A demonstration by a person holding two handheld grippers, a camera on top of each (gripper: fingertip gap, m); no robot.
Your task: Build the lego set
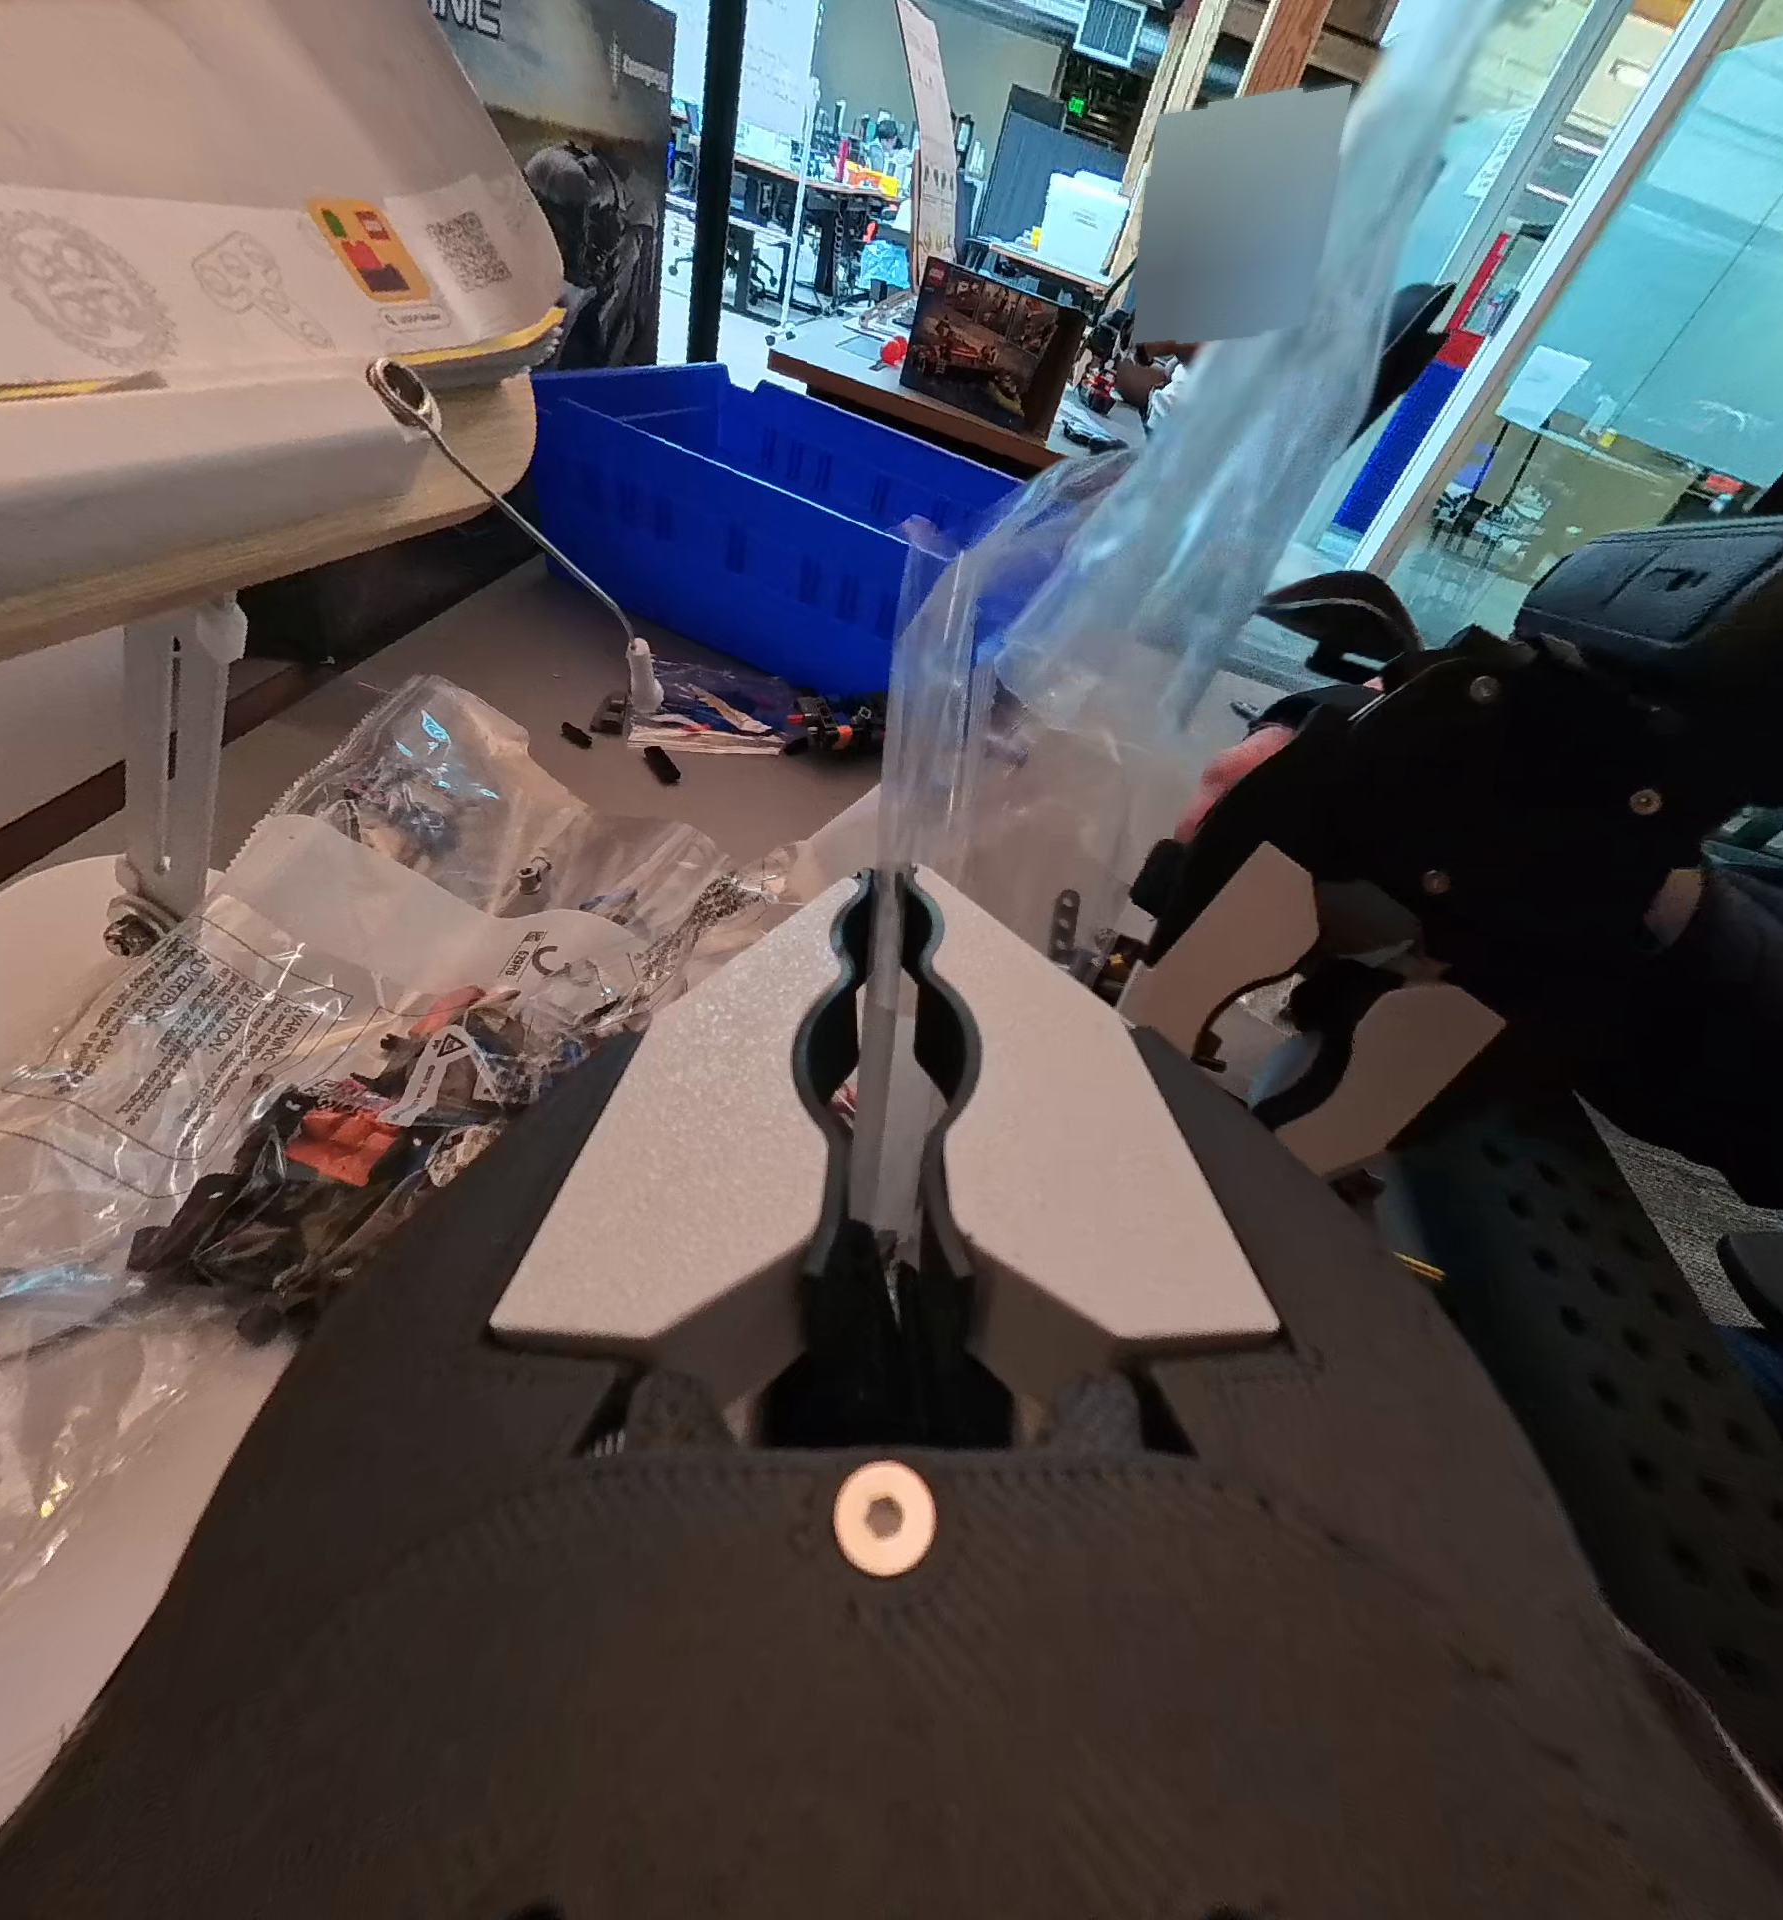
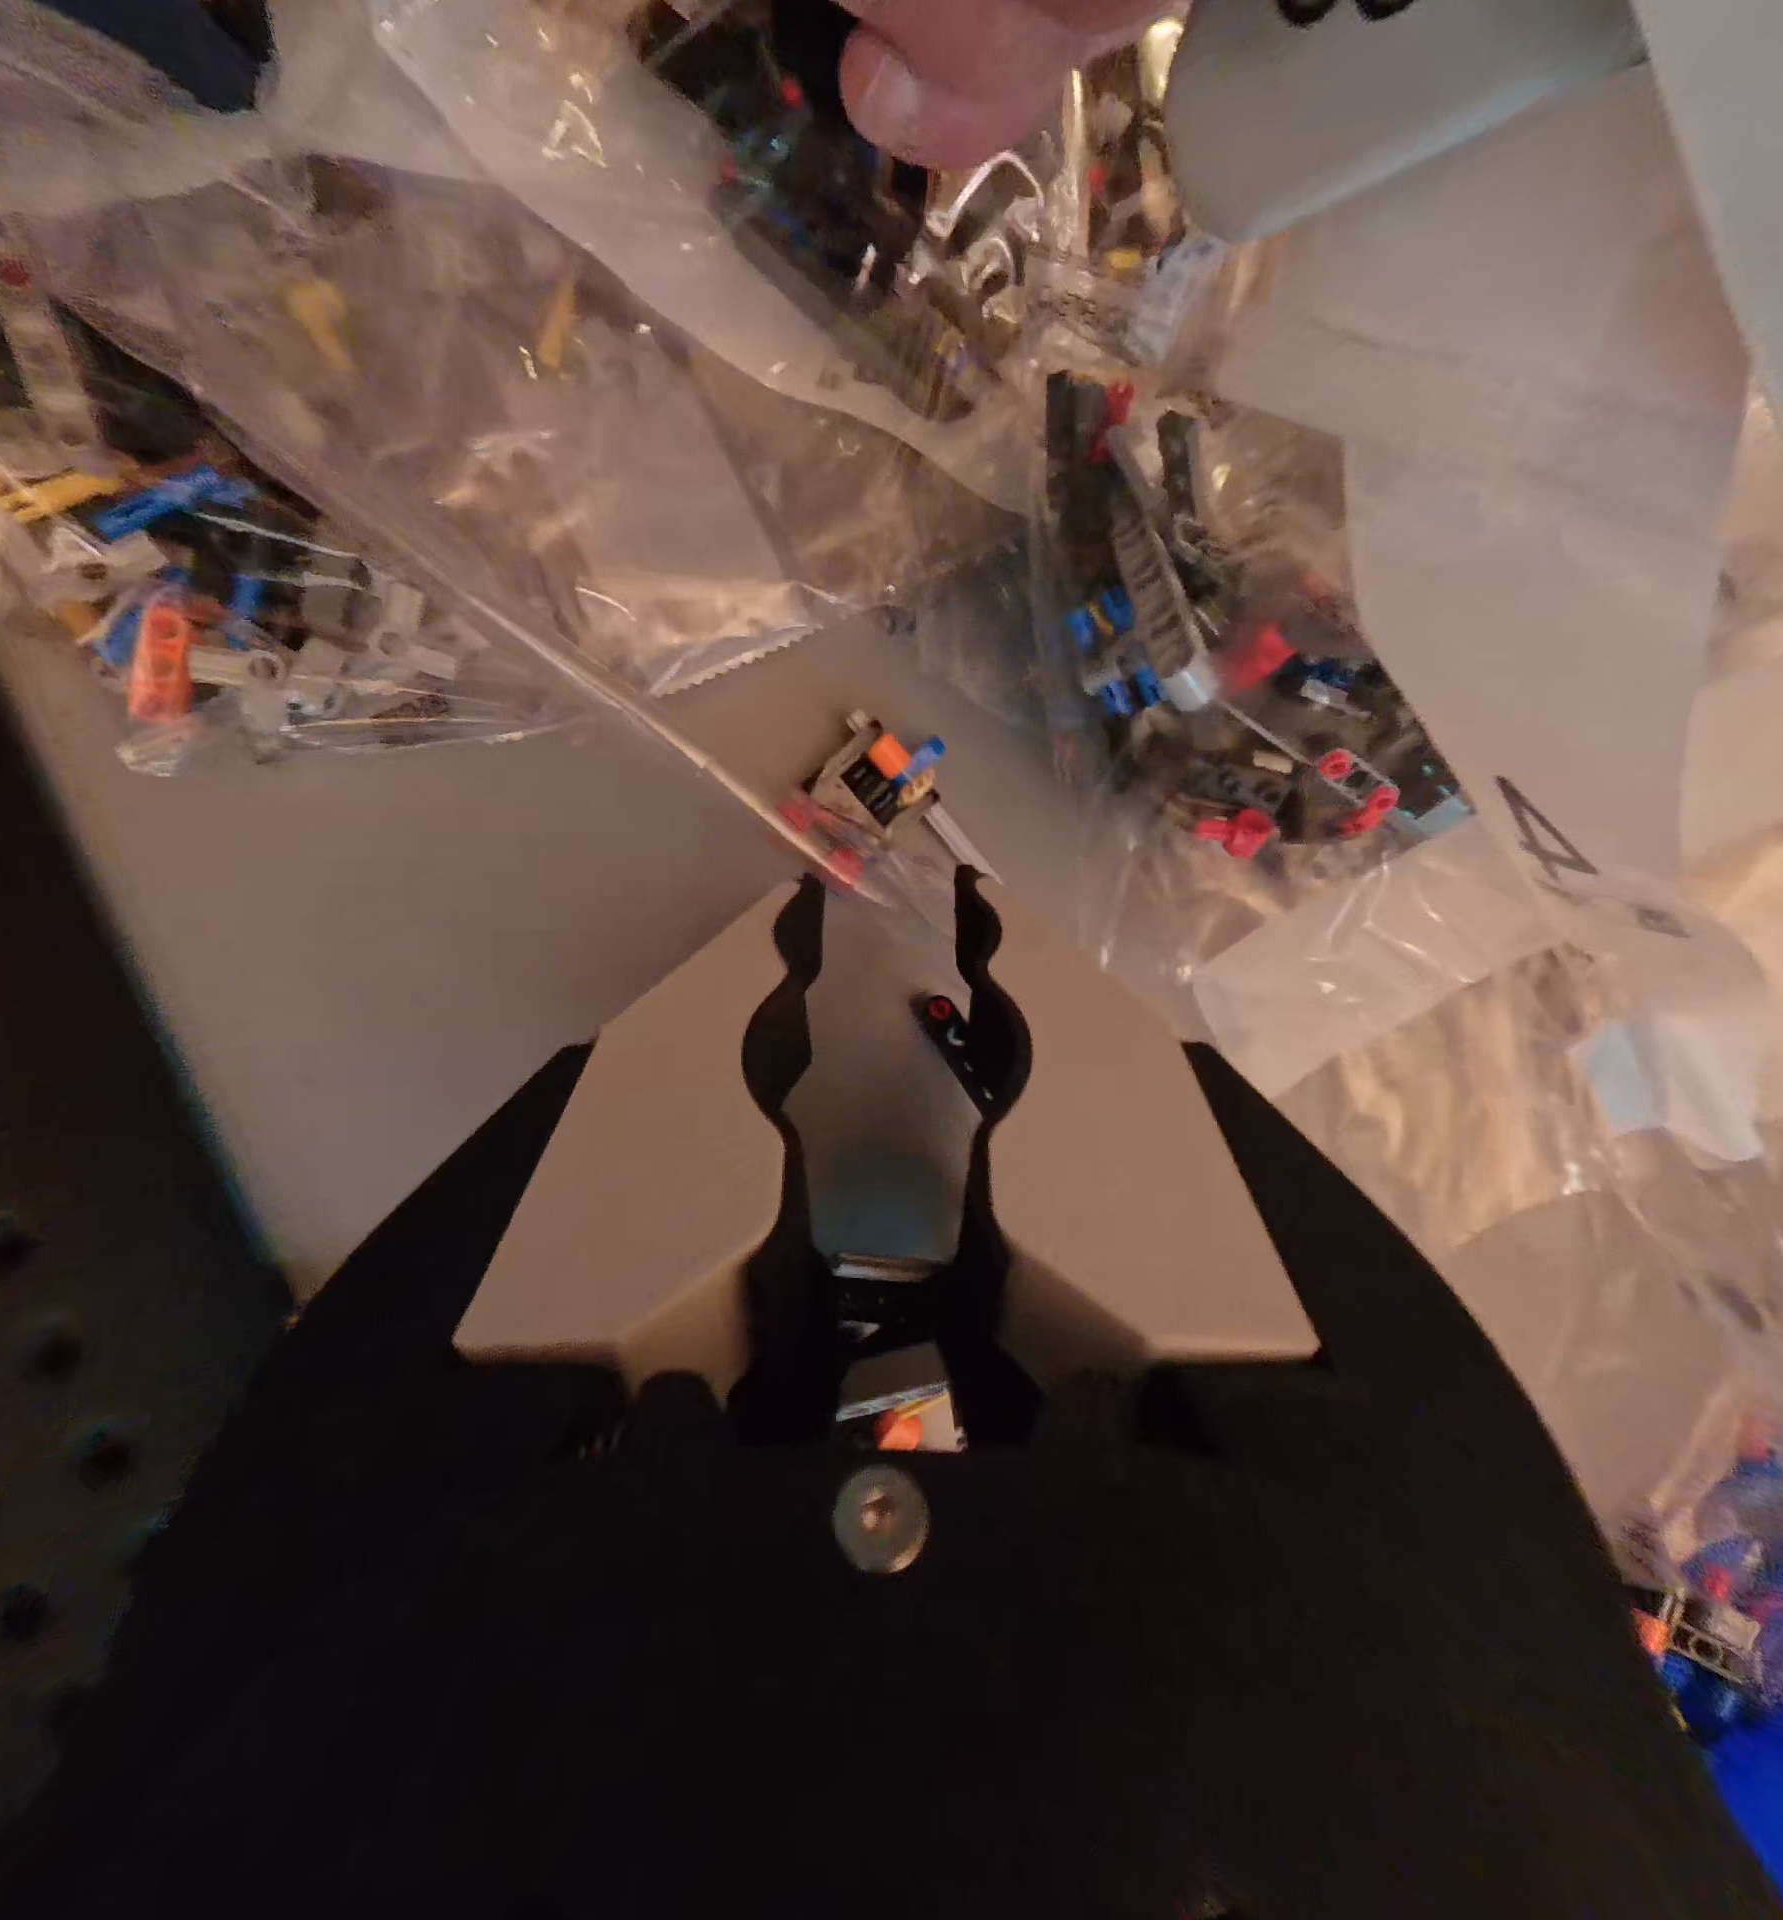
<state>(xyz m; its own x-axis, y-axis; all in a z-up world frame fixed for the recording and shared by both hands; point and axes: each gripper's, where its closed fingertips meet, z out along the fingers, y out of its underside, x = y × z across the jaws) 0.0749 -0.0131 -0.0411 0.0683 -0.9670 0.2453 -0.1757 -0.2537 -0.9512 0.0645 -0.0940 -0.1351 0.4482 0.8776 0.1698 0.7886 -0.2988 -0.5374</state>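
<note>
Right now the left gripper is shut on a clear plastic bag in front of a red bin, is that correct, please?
Almost: the bin is blue, not red, as the left wrist view shows. The left gripper is indeed shut on the clear plastic bag.

Left wrist view daylit, motion-blurred, edges bowed; right wrist view dim, orange-tinted, soft.

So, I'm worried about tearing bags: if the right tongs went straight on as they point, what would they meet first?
Probably the clear bag corner holding small lego pieces, just beyond the open right tongs.
</note>
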